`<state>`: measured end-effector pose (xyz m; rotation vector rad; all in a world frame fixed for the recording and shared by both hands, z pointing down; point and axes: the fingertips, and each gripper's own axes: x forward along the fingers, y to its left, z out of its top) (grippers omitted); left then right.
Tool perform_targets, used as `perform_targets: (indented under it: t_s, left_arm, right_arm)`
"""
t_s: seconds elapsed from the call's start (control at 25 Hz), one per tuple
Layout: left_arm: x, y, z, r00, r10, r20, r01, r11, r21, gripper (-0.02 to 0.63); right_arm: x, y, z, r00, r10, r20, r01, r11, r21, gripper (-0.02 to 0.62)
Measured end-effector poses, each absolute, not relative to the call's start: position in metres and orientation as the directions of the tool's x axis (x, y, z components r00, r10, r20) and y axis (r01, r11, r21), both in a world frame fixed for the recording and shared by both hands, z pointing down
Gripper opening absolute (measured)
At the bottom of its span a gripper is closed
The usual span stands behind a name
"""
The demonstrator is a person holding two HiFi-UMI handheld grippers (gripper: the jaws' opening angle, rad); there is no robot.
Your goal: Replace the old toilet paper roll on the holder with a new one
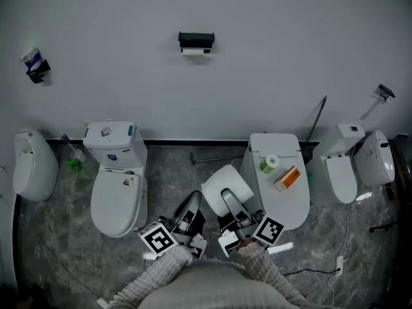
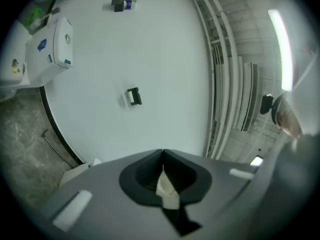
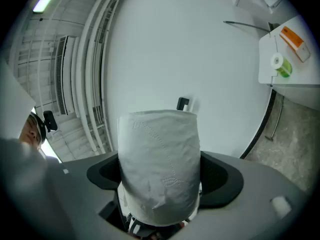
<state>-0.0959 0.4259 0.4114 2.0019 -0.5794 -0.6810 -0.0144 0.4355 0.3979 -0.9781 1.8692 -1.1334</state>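
A plain white wall (image 1: 270, 44) meets a grey marbled floor (image 1: 170, 172) at a dark skirting (image 1: 193, 143). White toilets (image 1: 116, 201) stand along it. A strip light (image 2: 281, 49) glows overhead.

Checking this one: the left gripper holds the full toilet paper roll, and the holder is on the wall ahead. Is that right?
Not quite. The toilet paper roll is in the right gripper, as the right gripper view shows. The left gripper is shut on what looks like only a white scrap. The holder is on the wall ahead.
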Motion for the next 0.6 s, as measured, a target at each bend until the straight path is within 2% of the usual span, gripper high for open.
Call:
perform_targets:
  t_s: [0.36,0.6]
  left_arm:
    - [-0.075,0.380,0.429,0.742,-0.631,-0.226,-0.116,-0.453,0.884,-0.002]
    - [-0.077,0.302,0.434,0.742,-0.635,-0.215,-0.123,-0.444,0.888,-0.002]
  right_arm:
    - [0.003,0.392,0.422,-0.437,-0.884,-0.166,-0.233,0.290,-0.928,0.440]
    - [0.018,0.318,0.421,-0.394,-0.901,-0.183,-0.231,0.289,-0.929,0.440]
